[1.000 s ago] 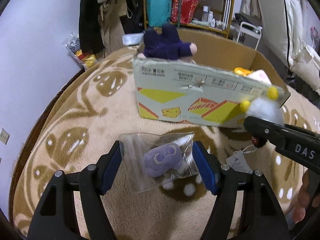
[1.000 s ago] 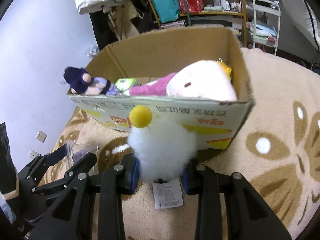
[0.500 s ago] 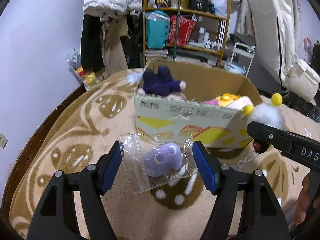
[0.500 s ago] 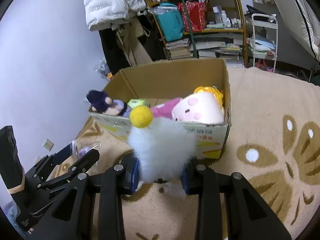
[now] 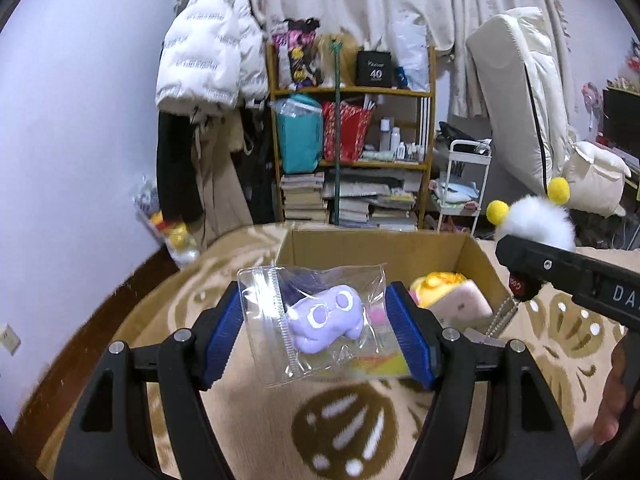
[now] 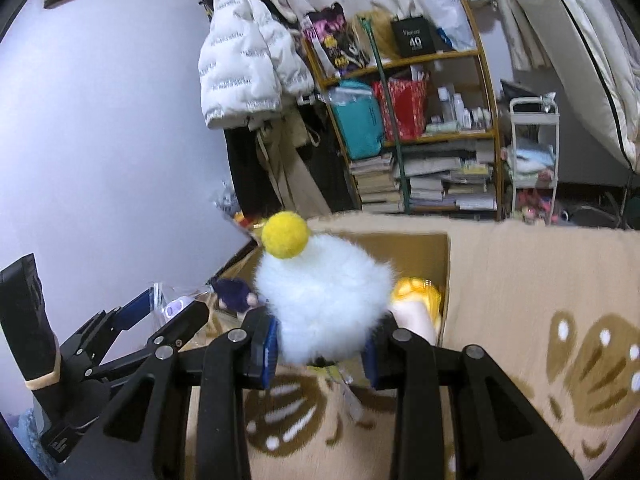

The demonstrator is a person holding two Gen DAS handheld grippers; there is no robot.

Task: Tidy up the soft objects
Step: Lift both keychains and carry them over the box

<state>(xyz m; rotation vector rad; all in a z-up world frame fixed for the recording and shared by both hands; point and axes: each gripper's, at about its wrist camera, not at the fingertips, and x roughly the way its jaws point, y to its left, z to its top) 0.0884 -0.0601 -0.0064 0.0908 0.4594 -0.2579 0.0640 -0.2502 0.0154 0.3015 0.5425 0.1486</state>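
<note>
At the centre of the left wrist view, the left gripper has its ribbed blue jaws clamped on a crinkled clear plastic zip bag holding a small lilac plush with white-ringed eyes. Behind it, an open brown cardboard box sits on a fuzzy beige blanket with a brown pattern. In the right wrist view, the right gripper squeezes a fluffy white round plush with yellow pom-poms, low centre, above the box's near edge.
</note>
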